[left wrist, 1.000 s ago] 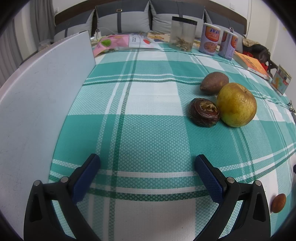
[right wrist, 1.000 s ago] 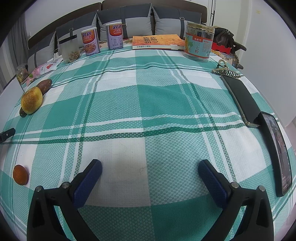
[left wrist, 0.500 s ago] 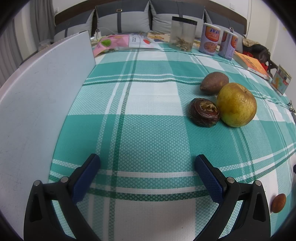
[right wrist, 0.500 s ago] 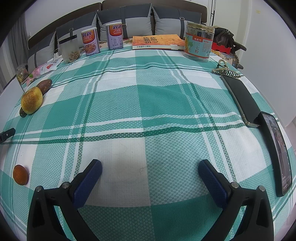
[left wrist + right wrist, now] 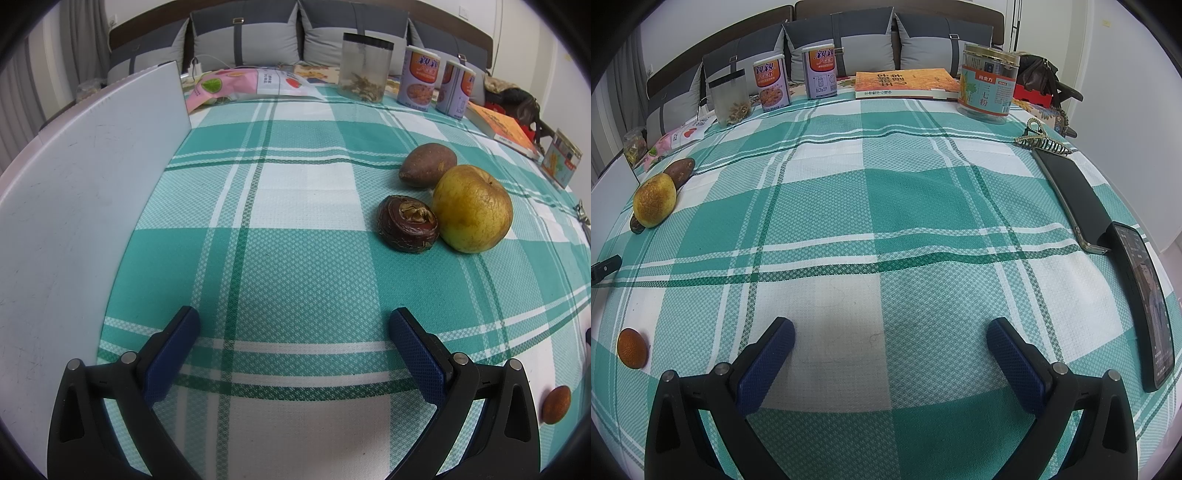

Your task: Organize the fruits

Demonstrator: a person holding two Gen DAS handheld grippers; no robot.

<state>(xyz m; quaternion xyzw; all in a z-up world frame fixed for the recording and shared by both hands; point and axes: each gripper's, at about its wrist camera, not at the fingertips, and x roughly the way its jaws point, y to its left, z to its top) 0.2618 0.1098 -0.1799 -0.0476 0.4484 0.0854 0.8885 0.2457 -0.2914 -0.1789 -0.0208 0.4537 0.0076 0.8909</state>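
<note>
A yellow pear (image 5: 472,208), a dark brown water chestnut (image 5: 407,223) and a brown oval fruit (image 5: 427,165) lie together on the green checked tablecloth (image 5: 295,258), ahead and right of my open, empty left gripper (image 5: 293,325). A small orange fruit (image 5: 556,404) lies alone at the right. In the right wrist view the pear (image 5: 654,199), the brown fruit (image 5: 679,171) and the small orange fruit (image 5: 632,348) sit far left of my open, empty right gripper (image 5: 890,334).
A white board (image 5: 74,206) stands along the left. At the back are a clear jar (image 5: 365,72), two cans (image 5: 421,77), a snack bag (image 5: 251,86), a book (image 5: 905,84) and a tin (image 5: 989,88). A hair clip (image 5: 1039,142) and two phones (image 5: 1071,195) lie right.
</note>
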